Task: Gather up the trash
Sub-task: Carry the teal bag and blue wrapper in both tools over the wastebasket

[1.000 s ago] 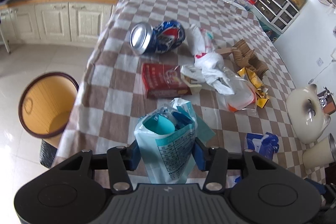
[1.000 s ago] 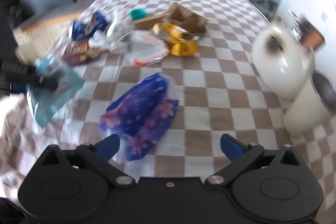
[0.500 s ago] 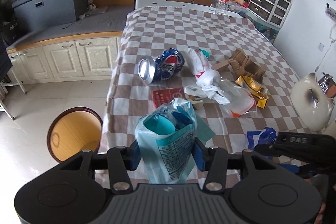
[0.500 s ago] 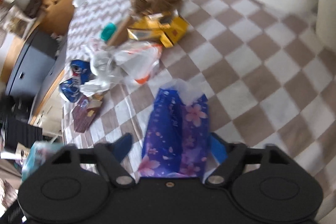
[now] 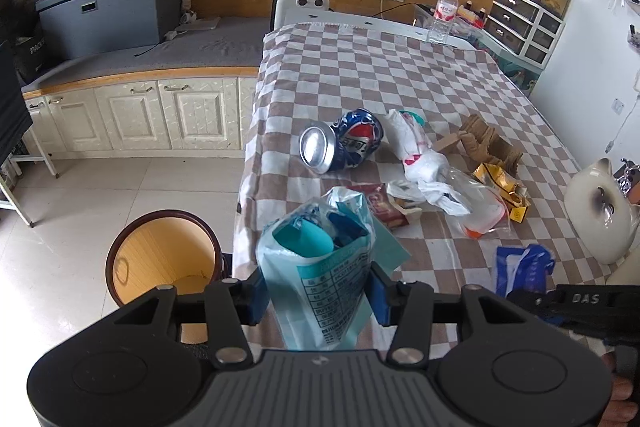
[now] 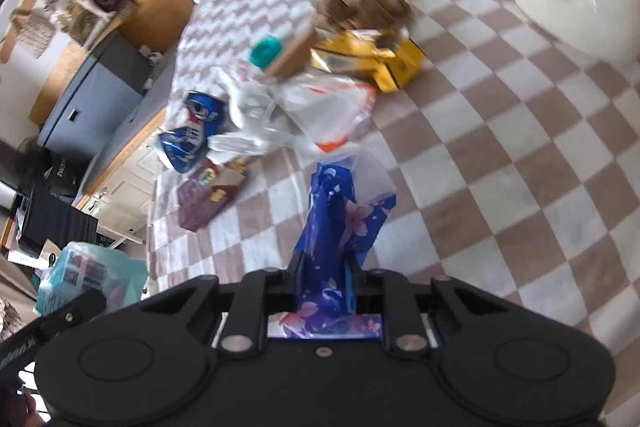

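The left claw [image 5: 318, 293] stays clamped on a pale teal plastic bag [image 5: 320, 267], its blue pads pressing the bag's sides. Compared with a second ago this claw sits higher and further back: the checkered worktop [image 5: 400, 75] now shows right to its far edge, and the brown-rimmed waste bin [image 5: 164, 259] on the floor lies closer to the claw's left finger.

The right claw [image 6: 323, 281], wide open a second ago with a blue floral bag [image 6: 340, 219] lying loose ahead of it, has just been closing and now pinches that bag's near end between its pads. The bag is bunched and stands up out of the jaws, its far end over the cloth. In the left wrist view the same bag [image 5: 524, 269] shows at the right beside the right claw's dark body, where before it lay alone.

The rest of the rubbish lies in the same cluster mid-worktop: a crushed blue Pepsi can [image 5: 340, 147] on its side, a red snack packet [image 5: 380, 205], crumpled white plastic bags [image 5: 424, 163], a clear bag with orange print [image 5: 480, 215], yellow wrappers [image 5: 504, 187] and torn cardboard [image 5: 488, 143]. A white cat-shaped jar [image 5: 600, 215] stands at the worktop's right edge.
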Tool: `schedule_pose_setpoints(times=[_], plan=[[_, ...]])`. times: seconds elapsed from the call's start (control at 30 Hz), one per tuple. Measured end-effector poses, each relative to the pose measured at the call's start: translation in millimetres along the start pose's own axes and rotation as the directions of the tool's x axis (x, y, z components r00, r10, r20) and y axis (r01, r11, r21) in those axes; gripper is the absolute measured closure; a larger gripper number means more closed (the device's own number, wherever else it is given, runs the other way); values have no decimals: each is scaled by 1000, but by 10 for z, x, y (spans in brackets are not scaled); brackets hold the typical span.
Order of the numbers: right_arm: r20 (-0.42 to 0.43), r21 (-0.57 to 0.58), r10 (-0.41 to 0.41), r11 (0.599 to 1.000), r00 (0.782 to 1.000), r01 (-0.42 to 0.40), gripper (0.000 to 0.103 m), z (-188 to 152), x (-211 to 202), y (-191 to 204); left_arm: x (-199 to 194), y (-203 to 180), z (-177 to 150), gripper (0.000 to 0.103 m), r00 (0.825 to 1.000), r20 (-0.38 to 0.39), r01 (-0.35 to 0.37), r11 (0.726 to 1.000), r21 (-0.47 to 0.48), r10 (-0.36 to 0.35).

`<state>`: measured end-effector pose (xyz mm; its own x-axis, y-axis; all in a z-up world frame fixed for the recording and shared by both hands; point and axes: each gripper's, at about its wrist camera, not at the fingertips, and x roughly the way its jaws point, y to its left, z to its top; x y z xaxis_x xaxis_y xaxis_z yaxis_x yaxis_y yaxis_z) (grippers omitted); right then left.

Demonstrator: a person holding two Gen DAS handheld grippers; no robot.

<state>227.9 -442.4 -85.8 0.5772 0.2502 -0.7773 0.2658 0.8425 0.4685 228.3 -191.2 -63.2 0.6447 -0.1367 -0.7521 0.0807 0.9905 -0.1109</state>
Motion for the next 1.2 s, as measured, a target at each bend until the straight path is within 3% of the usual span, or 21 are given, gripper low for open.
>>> schedule_pose_setpoints(times=[0.37,0.63,0.87,1.2], plan=[[137,-96,-26,995,990,39,86,-23,-71,833,171,909,433,53,995,12,95,995,19,-95],[149,-163,-20,986,989,45,86,-42,318,1759,394,1817,766,53,997,14,81,996,23,-81],[80,-268,22,963,997,0,86,-80,943,2580,700,2626,895,53,999,-37,7,999,-36,-9],[-136,-403,40,911,990,-92,85,-244,2184,3505,1428,3431,802,53,980,-188,-88,985,-148,59]])
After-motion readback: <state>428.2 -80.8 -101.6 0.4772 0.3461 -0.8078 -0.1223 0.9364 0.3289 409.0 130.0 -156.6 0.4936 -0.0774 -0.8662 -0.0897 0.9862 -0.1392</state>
